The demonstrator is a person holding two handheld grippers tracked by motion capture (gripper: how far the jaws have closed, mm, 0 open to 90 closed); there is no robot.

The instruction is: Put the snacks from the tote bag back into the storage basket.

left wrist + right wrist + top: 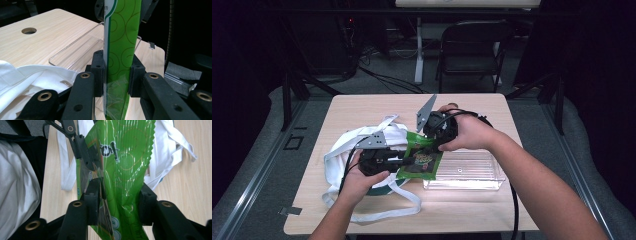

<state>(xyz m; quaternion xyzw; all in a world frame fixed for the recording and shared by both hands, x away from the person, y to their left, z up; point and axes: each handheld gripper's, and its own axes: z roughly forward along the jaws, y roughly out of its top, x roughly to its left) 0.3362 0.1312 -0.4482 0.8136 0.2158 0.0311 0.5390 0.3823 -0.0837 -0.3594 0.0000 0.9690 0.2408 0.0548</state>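
Pale wooden table at frame centre: my left gripper clamps the green snack bag steady (above the clear bin) while my right gripper pinches its upper end.

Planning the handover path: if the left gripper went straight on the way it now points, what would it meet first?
Likely the clear plastic tray lying on the table just beyond the left gripper, which is shut on the green snack bag. Depth is hard to judge; the right gripper may be close too.
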